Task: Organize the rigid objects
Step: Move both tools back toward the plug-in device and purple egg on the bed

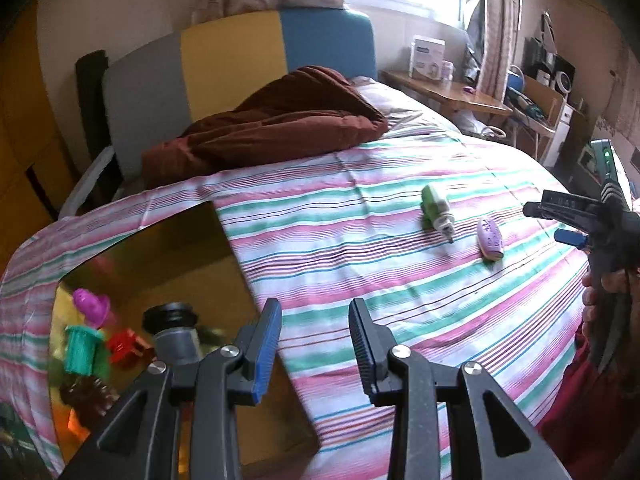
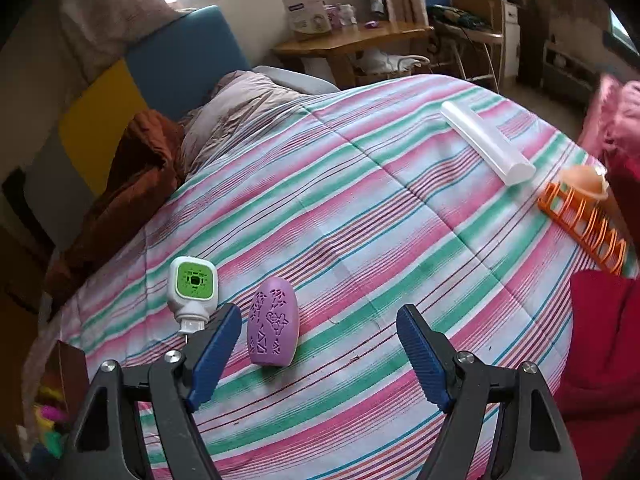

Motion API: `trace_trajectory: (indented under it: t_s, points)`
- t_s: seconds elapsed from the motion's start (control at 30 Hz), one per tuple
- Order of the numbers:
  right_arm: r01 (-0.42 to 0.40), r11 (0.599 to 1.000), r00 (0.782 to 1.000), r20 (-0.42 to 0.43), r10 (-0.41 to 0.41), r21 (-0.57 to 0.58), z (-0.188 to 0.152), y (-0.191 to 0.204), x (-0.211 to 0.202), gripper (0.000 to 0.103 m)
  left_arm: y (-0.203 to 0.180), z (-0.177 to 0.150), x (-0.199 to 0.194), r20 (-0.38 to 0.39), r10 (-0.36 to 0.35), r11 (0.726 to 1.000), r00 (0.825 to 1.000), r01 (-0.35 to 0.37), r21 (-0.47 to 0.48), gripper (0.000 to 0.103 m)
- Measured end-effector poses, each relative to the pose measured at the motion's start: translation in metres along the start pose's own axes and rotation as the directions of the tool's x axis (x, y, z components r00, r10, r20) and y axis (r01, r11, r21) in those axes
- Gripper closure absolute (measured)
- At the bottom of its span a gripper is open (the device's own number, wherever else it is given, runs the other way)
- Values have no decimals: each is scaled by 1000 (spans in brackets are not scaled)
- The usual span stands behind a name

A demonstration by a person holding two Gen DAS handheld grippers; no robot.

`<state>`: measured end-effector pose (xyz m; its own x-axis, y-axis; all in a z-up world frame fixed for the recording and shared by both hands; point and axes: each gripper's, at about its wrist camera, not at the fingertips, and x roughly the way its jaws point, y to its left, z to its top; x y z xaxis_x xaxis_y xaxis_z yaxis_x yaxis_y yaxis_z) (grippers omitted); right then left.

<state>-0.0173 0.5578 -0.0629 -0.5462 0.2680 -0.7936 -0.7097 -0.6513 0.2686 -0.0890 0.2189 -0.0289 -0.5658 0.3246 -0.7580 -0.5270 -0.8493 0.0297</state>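
A cardboard box [image 1: 224, 264] sits on the striped bedspread [image 1: 360, 240] at the left, holding a purple piece [image 1: 91, 305], a green piece [image 1: 82, 350], a red piece [image 1: 126, 346], a dark jar [image 1: 174, 332] and a brown bottle [image 1: 86, 396]. My left gripper [image 1: 314, 344] is open and empty over the box's right edge. A green and white plug-in device [image 2: 193, 286] and a purple oval case [image 2: 273, 327] lie on the bed; both also show in the left wrist view [image 1: 437, 210] [image 1: 490, 239]. My right gripper [image 2: 320, 356] is open and empty, just right of the purple case.
A white tube [image 2: 486, 142] and an orange rack [image 2: 582, 222] with a peach lid lie at the bed's far right. A brown quilt [image 1: 276, 120] is heaped by the headboard. A wooden table [image 2: 352, 40] stands beyond the bed. Red cloth [image 2: 600, 340] lies at the right.
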Motion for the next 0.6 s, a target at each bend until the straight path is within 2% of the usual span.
trace_trajectory:
  t_s: [0.4,0.6]
  points:
    - [-33,998,999,-6,33,55,3,-8,0,22,-38,24,40,-49,-85,996,995,86,25,68]
    - [-47,993,999,-13,48,108,4,-17,0,22,-49,37,69,-106,-201,980,974,199,-29,68]
